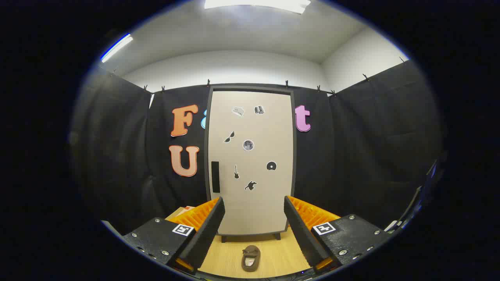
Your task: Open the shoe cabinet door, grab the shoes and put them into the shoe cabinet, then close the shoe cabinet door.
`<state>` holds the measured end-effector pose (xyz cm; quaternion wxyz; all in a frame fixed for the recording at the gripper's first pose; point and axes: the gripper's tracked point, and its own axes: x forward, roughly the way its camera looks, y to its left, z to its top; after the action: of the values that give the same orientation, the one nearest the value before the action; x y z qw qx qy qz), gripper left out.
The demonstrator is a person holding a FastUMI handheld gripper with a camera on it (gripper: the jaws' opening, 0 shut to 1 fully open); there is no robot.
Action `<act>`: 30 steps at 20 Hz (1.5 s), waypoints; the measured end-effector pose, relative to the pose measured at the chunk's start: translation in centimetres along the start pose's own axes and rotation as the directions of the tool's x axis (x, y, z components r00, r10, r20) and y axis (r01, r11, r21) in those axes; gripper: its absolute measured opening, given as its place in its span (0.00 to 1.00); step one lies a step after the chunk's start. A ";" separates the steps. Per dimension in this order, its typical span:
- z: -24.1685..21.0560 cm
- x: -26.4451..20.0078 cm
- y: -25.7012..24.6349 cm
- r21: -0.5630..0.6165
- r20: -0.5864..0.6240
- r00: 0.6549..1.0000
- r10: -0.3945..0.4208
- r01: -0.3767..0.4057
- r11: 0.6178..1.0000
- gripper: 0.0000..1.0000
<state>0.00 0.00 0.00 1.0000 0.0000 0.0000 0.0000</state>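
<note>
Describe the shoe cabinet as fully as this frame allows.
The shoe cabinet is a tall, upright unit with a pale beige door in a dark frame, standing on short dark feet on the wooden floor against the black cloth wall. The door is shut; a dark vertical handle sits low on its left edge, and small stickers dot its front. Nothing touches it; the open gripper hangs short of it.

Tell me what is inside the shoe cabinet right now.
Cannot tell: the shoe cabinet door is shut, covering its inside. Stickers and a dark handle sit on the door. A brown shoe lies on the floor before it, between the open tongs.
</note>
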 end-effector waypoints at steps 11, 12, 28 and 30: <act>0.3 0.2 0.3 -0.019 0.001 1.000 0.017 -0.017 1.000 0.95; 0.2 0.2 0.4 -0.016 0.001 1.000 0.020 -0.020 1.000 0.95; 0.3 0.7 0.6 -0.039 0.002 0.999 0.042 -0.042 0.998 0.95; 0.3 0.8 0.6 -0.046 -0.002 0.999 0.041 -0.041 0.998 0.95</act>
<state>0.79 0.55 0.29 0.9995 -0.0228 0.0003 0.0204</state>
